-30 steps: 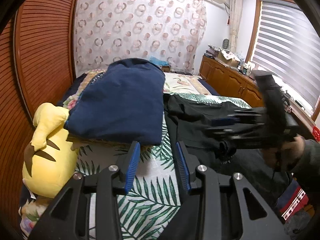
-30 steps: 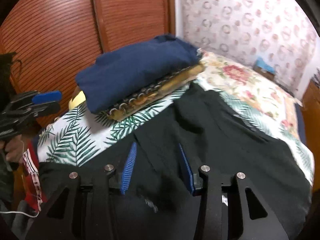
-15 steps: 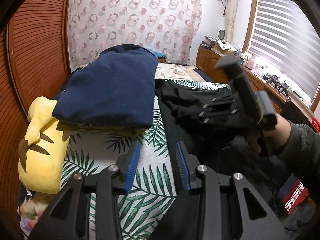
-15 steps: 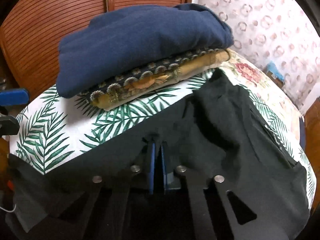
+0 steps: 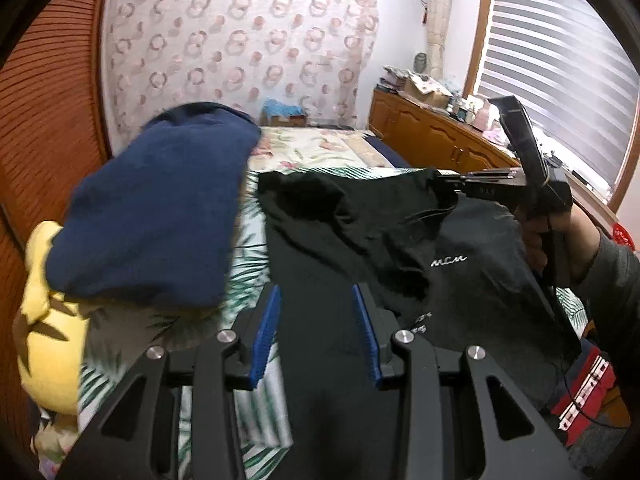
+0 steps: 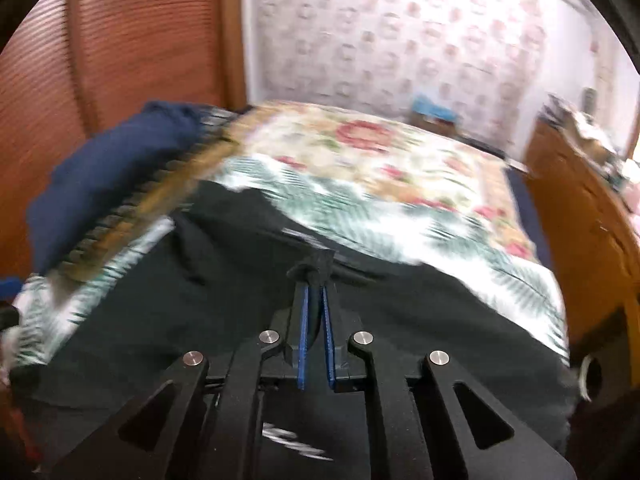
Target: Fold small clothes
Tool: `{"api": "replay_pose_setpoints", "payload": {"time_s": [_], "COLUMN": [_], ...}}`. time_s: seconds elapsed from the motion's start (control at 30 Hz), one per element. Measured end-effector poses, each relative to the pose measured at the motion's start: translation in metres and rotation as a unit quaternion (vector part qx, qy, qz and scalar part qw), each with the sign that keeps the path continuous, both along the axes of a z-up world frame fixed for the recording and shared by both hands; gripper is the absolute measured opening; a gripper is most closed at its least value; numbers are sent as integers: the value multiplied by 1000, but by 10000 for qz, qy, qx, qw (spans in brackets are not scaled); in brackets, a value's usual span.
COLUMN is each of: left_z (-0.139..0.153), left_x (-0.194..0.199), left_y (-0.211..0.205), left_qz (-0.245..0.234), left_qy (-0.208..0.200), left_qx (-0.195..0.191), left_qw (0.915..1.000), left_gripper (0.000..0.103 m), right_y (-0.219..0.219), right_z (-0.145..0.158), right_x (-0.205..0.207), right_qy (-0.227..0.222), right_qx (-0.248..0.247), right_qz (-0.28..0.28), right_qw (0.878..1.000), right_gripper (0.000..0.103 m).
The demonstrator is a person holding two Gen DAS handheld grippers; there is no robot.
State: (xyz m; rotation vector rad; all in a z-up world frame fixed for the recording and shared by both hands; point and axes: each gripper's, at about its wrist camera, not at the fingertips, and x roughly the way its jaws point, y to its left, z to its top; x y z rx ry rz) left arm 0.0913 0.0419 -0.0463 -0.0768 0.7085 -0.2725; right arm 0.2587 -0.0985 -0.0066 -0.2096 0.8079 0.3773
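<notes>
The black garment [image 5: 360, 240] lies spread on the bed [image 5: 320, 152], with the folded clothes stack [image 5: 160, 208] just left of it. A plush toy [image 5: 44, 320] sits left of the stack, beside the wooden wall [image 5: 44, 120]. A cabinet [image 5: 432, 140] stands right of the bed, under the window [image 5: 560, 80].

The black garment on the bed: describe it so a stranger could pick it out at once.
Start at the bed with its leaf-print cover. Beside the folded navy pile a black garment lies spread out, one edge pinched and lifted by the right gripper. It is the only black cloth, with small white script on it.
</notes>
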Motion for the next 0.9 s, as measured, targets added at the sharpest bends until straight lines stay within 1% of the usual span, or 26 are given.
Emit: {"api": "replay_pose_setpoints", "payload": {"time_s": [0.07,0.13,0.2,0.23,0.27,0.37,0.43,0.53,0.6,0.67,0.77,0.8,0.83,0.87,0.9], "left_z": [-3,-6,-8,-10,-12,-17,-22,-34,-38,-40,-44,-45,-49,-50,-51], "left_x": [13,29,42,50,61,82,96,119,129,139,147,149,153,154,158], "left_y": [-10,-21,-31,-37,-43,-55,-64,-77,-82,-83,-86,-86,-86,-86,-85], "left_qz": [-79,-150,-211,-255,-314,-418,-507,-513,-488,-415,-341,-333,-342,-331,-318], "left_qy": [97,196,281,334,451,639,769,988,1086,1170,1167,1176,1204,1198,1155], "left_qx": [-4,29,55,60,61,93,189,448,508,548,636,648,654,660,681], "left_qw": [9999,9997,9994,9991,9985,9970,9956,9928,9916,9908,9905,9904,9900,9900,9905], "left_gripper": [36,36,36,36,36,36,36,34,29,27,24,21,16,13,7], "right_y": [-16,-28,-37,-42,-47,-58,-63,-77,-84,-91,-96,-98,-99,-100,-100], "right_z": [-5,-8,-10,-11,-12,-9,-10,-17,-25,-32,-39,-40,-42,-44,-46], "right_x": [2,0,-5,-7,-10,-29,-43,-63,-73,-84,-94,-97,-99,-102,-103], "right_qy": [96,138,142,192,193,209,183,251,312,365,470,484,479,465,455], "right_qx": [8,0,-29,-27,-11,79,75,104,102,131,204,210,192,132,75], "right_qz": [-130,-247,-315,-324,-331,-258,-245,-232,-251,-218,-168,-155,-147,-153,-162], "right_qw": [9999,9996,9994,9993,9993,9994,9995,9994,9991,9990,9985,9985,9986,9987,9988], "right_gripper": [4,16,37,42,45,46,46,46,46,46,46,46,46,46,46]}}
